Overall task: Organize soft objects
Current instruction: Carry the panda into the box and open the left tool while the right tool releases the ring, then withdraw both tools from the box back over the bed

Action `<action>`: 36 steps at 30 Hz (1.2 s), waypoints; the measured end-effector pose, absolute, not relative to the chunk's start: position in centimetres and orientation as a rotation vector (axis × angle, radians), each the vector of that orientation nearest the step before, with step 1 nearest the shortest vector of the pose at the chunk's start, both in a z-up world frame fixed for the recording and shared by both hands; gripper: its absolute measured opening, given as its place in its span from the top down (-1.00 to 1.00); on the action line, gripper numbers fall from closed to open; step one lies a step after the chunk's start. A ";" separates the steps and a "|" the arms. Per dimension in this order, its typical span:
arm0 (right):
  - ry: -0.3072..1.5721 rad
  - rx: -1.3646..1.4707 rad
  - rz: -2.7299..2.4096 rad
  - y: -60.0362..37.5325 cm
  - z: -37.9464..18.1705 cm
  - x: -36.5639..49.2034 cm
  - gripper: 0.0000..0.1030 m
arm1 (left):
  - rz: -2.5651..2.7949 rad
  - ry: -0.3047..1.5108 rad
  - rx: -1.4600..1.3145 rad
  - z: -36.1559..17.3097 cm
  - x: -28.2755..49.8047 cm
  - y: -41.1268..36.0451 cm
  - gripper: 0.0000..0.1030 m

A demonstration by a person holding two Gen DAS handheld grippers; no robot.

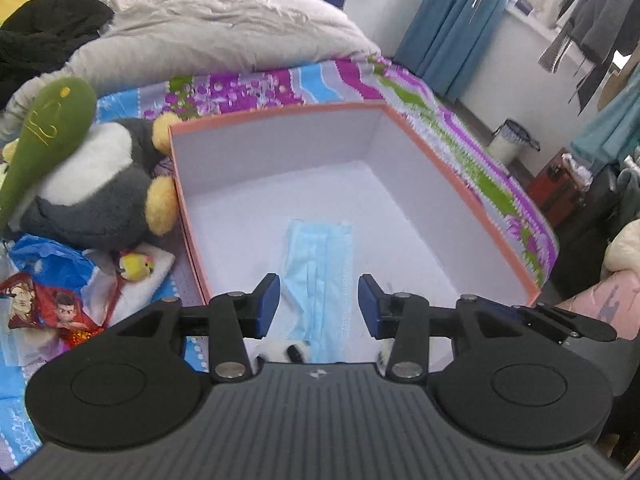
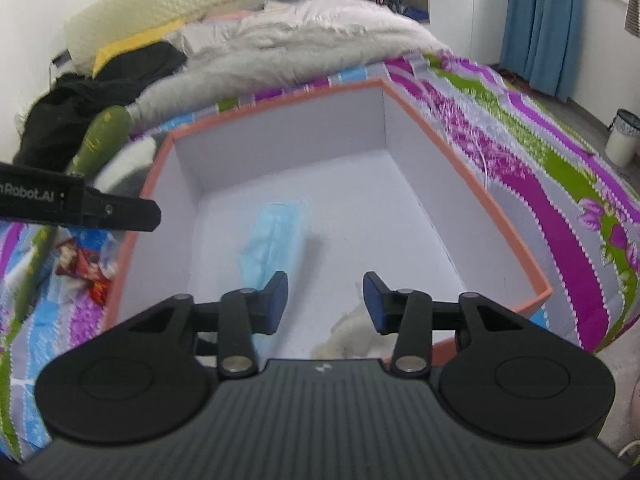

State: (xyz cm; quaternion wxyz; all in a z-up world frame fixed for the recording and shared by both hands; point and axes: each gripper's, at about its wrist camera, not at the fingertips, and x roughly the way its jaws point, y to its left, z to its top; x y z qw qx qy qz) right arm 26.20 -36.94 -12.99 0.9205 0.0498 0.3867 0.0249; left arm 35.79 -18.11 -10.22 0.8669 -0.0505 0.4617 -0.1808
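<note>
From the left wrist we see our left gripper [image 1: 319, 306] spread at lower centre, pinching nothing, above a blue face mask [image 1: 320, 264] lying inside the orange-rimmed box [image 1: 460, 168]. From the right wrist, our right gripper [image 2: 325, 303] is likewise spread and empty; the mask sits centre-left in the box.

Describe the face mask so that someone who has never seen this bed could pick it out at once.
On the bed's striped purple, blue and green cover sits an open box with an orange rim and white inside. The mask lies flat on its floor: pale blue, pleated, the only blue thing inside the box.
</note>
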 end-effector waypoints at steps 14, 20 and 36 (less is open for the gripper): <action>0.523 0.114 0.168 -33.3 -4.5 21.5 0.13 | -0.379 0.711 -0.097 -0.9 28.2 -13.4 0.04; 0.471 0.121 0.231 -31.0 -3.2 19.5 0.13 | -0.358 0.636 -0.115 1.3 24.0 -10.7 0.01; 0.465 0.102 0.337 -25.1 -3.5 16.6 0.13 | -0.218 0.606 -0.190 0.5 16.8 -1.9 -0.35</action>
